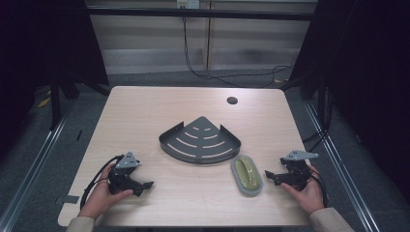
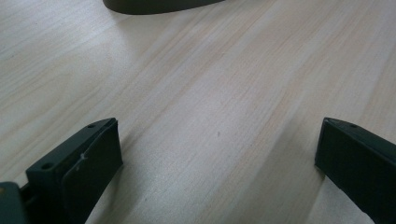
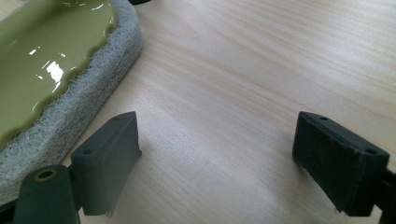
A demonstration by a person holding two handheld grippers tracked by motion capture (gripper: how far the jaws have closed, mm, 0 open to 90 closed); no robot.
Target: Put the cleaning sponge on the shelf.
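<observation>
The right hand-held gripper (image 1: 270, 177) rests low on the tabletop (image 1: 145, 111) at the near right, its jaws standing wide apart with nothing but bare wood between them. Just beside it, toward the middle of the tabletop, lies the oval scrubbing pad with a glossy olive-green top and a grey fibrous base (image 1: 246, 175); in the right gripper view the same pad (image 3: 70, 70) sits just off the left jaw, close but apart from it. The left hand-held gripper (image 1: 146, 185) lies at the near left, held by the person's left hand (image 1: 104, 195), and its jaws are likewise spread with only wood grain between them. Farther out, in the middle of the tabletop, sits the dark grey quarter-round metal corner shelf with curved slots (image 1: 200, 141), its rounded rim just beside the far end of the pad.

By my reading, the work has not properly begun: nothing is gripped, nothing is lifted, and the pad lies untouched. Reaching for the pad, taking hold of it and doing whatever is meant with the shelf are all still left.

Counted: two hand-held grippers, one scrubbing pad, one corner shelf, and one small dark round hole (image 1: 232, 100) near the tabletop's far edge.
</observation>
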